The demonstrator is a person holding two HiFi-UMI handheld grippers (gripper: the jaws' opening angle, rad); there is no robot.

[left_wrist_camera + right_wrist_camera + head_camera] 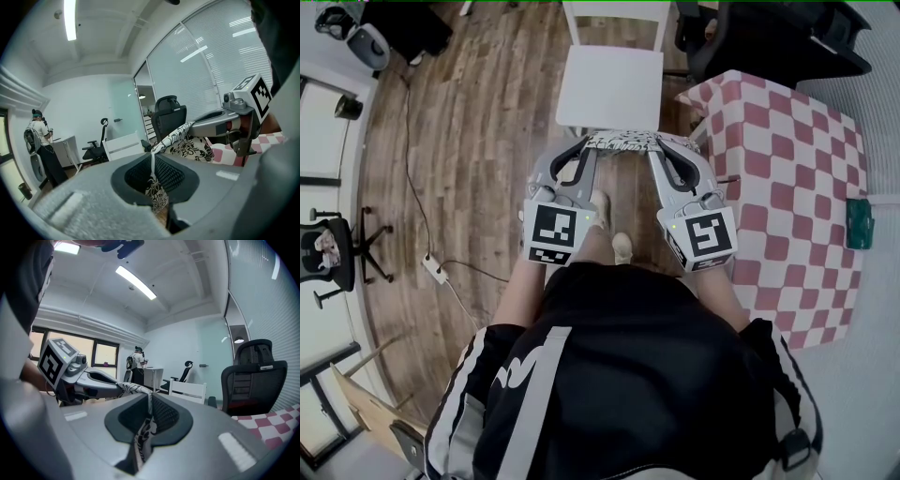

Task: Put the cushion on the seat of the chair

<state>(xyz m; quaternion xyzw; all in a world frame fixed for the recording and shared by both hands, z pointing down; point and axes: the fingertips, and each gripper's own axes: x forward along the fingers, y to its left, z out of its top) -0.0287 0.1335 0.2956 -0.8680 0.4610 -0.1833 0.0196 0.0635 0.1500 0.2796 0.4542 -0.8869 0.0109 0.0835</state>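
You have the cushion (623,142) up in the air, stretched between your two tools. The left tool (584,143) and the right tool (660,143) are each pinched tight on the patterned fabric, one at either end. It hangs just short of the white chair (609,84), whose seat lies bare beside the checked worktop (787,169). The pick-up looks done, so what I judge is left is to carry it forward over the seat, lay it flat and let go.
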